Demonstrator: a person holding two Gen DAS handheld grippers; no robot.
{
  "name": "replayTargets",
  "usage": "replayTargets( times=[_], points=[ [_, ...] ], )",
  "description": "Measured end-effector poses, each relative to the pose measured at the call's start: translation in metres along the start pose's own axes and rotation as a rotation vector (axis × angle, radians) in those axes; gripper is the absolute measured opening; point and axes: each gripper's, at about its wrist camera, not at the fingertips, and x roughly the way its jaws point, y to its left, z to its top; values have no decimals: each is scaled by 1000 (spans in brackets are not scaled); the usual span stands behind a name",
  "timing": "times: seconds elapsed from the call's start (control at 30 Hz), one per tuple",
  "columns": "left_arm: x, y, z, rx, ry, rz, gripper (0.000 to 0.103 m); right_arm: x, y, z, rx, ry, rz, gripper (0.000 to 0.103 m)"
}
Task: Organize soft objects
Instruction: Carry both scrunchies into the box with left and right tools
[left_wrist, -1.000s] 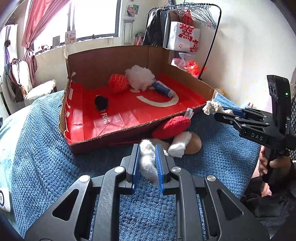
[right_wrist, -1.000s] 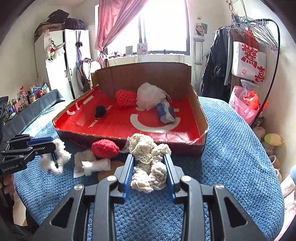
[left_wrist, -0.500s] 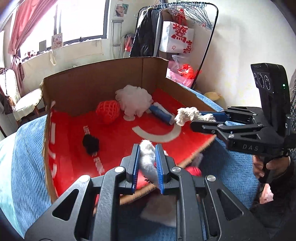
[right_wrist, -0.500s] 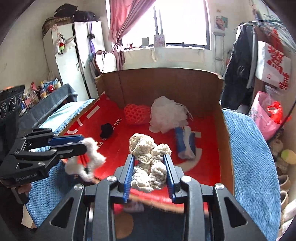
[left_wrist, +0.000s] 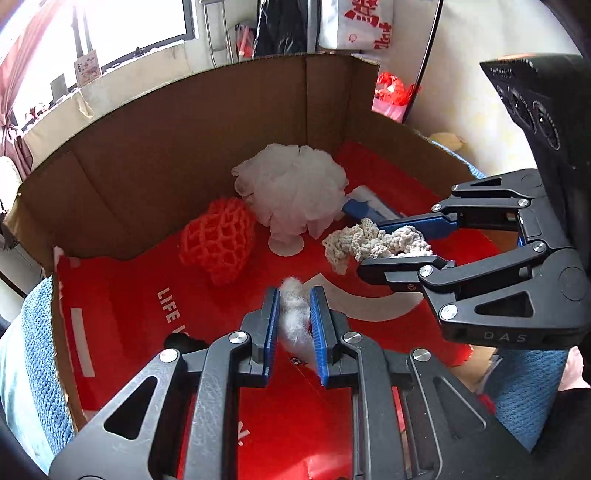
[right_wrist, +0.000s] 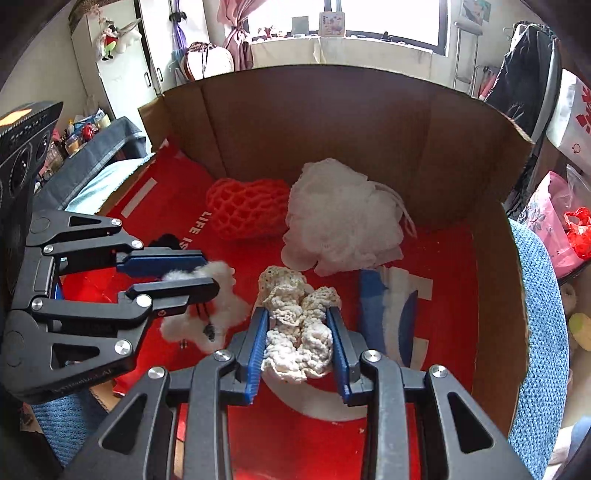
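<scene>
Both grippers hang over the red floor of a cardboard box (left_wrist: 177, 147) (right_wrist: 332, 110). My left gripper (left_wrist: 293, 295) (right_wrist: 207, 273) is shut on a white fluffy tuft (left_wrist: 295, 317) (right_wrist: 218, 306). My right gripper (right_wrist: 297, 314) (left_wrist: 373, 245) is shut on a cream crocheted piece (right_wrist: 295, 332) (left_wrist: 369, 240). Inside the box lie a red mesh sponge (left_wrist: 218, 240) (right_wrist: 247, 210), a white bath pouf (left_wrist: 295, 192) (right_wrist: 343, 225), a blue and white item (right_wrist: 391, 306) (left_wrist: 365, 208) and a small black soft thing (left_wrist: 181, 341) (right_wrist: 166, 240), partly hidden by the fingers.
The box sits on a blue knitted blanket (left_wrist: 40, 354) (right_wrist: 539, 332). Its tall brown walls close the back and sides. A clothes rack (right_wrist: 524, 62) and bags stand to the right, a white wardrobe (right_wrist: 122, 74) to the left.
Both grippers have carried their loads forward from above the blanket, over the front wall, to above the box floor. The objects left on the blanket have dropped out of view.
</scene>
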Motion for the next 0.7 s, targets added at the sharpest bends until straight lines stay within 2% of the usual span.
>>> replayTargets(
  times=[0.37,0.7],
  points=[
    [19,11,-2,-14,40,1,16,26,0,3,-12,81,1,35],
    [22,11,0,-3,40,-2,16,38,3,8,-10,98,5,36]
  ],
)
